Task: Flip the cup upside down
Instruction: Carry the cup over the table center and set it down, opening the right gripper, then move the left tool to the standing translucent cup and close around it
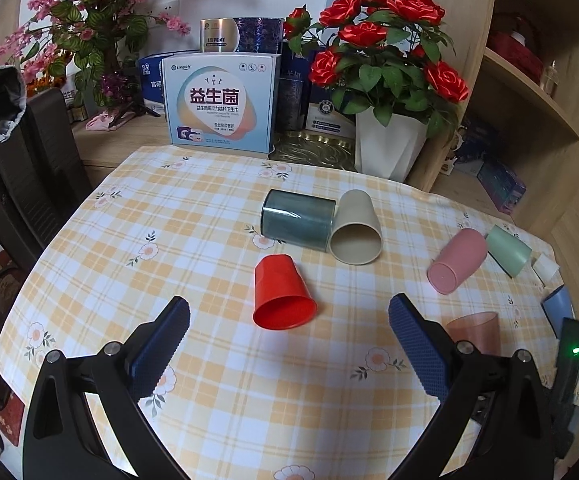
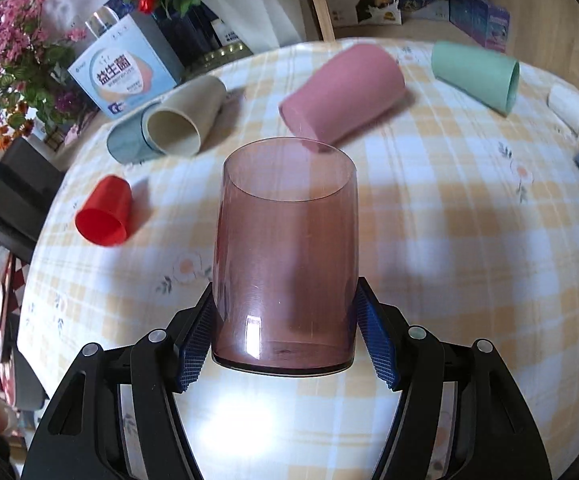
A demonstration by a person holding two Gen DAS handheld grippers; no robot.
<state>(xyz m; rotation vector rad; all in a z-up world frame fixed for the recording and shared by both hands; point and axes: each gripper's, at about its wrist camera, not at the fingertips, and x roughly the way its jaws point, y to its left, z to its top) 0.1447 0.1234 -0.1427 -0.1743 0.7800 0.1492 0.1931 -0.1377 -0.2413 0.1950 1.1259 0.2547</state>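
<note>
**Clear pink cup clamped over a checked cloth**

The right gripper point(image 2: 283, 344) pinches the clear cup point(image 2: 285, 248) near its base, mouth pointing away at 12 o'clock. The left gripper point(image 1: 289, 344) gapes wide, holding nothing. On the cloth point(image 1: 217, 392), a red cup point(image 1: 281, 294) lies at 12, grey point(image 1: 297, 220) and beige point(image 1: 357, 230) cups beyond, touching. Boxes and roses point(image 1: 377, 44) back the table; shelves point(image 1: 529, 92) at 2.

left tool point(image 1: 289, 344) spread wide and empty; right tool point(image 2: 285, 334) clamped.
</note>
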